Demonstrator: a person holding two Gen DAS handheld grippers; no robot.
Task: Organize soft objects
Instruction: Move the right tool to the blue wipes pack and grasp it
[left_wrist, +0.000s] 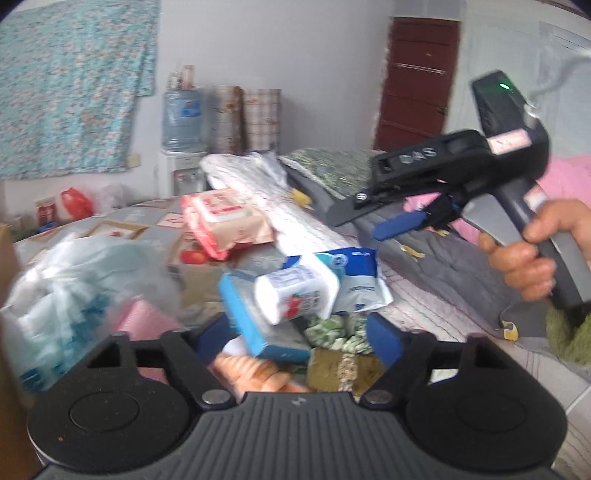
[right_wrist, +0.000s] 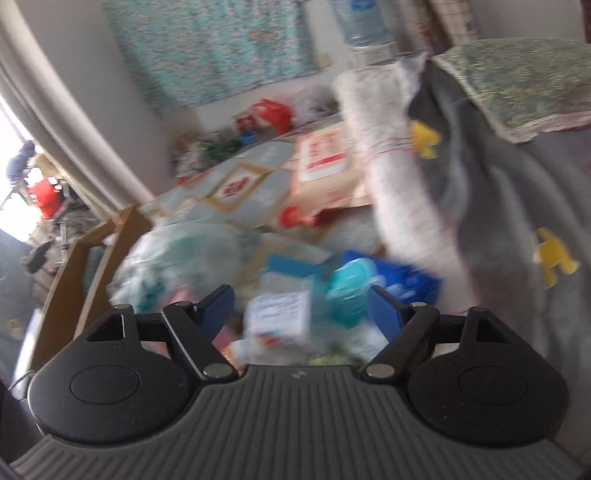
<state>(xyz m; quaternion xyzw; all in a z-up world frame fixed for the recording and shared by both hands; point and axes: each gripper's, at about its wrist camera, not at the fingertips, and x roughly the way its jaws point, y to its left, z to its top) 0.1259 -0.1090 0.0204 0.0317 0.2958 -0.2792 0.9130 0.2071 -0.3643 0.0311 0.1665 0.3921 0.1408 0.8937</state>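
Two grippers hang over a bed (left_wrist: 436, 295) crowded with soft goods. Taking the grey blanket (left_wrist: 454, 258) with yellow figures as the landmark, its folds fill the right side of the bed, with a green patterned cushion (left_wrist: 332, 166) lying at its far end and pink cloth (left_wrist: 569, 173) behind it. Along the blanket's left edge lies a long white textured bundle (left_wrist: 266, 199), reaching from the far end toward the heap. Left of that bundle, farther from the blanket, sits a peach pack of wipes (left_wrist: 225, 218) with a white lid. Farthest left of the blanket bulges a clear plastic bag (left_wrist: 74, 288) of pale blue and white things.

Near the blanket's front edge is the heap of smaller packs: a blue and white pouch (left_wrist: 358, 273), a white tissue pack (left_wrist: 295, 291) with red print leaning on a blue-edged pack (left_wrist: 251, 317), then green patterned cloth (left_wrist: 332, 332), a yellowish sponge-like block (left_wrist: 343, 369) and something orange (left_wrist: 255, 373) lowest in view.

The right gripper (left_wrist: 397, 225), held in a hand (left_wrist: 524, 258), hovers above the blanket; its own blurred camera shows its blue fingers (right_wrist: 218, 306) apart, with nothing pressed between them. The left gripper (left_wrist: 299, 332) hangs over the heap, blue fingers (left_wrist: 384, 332) apart either side of the packs, gripping none that can be made out.
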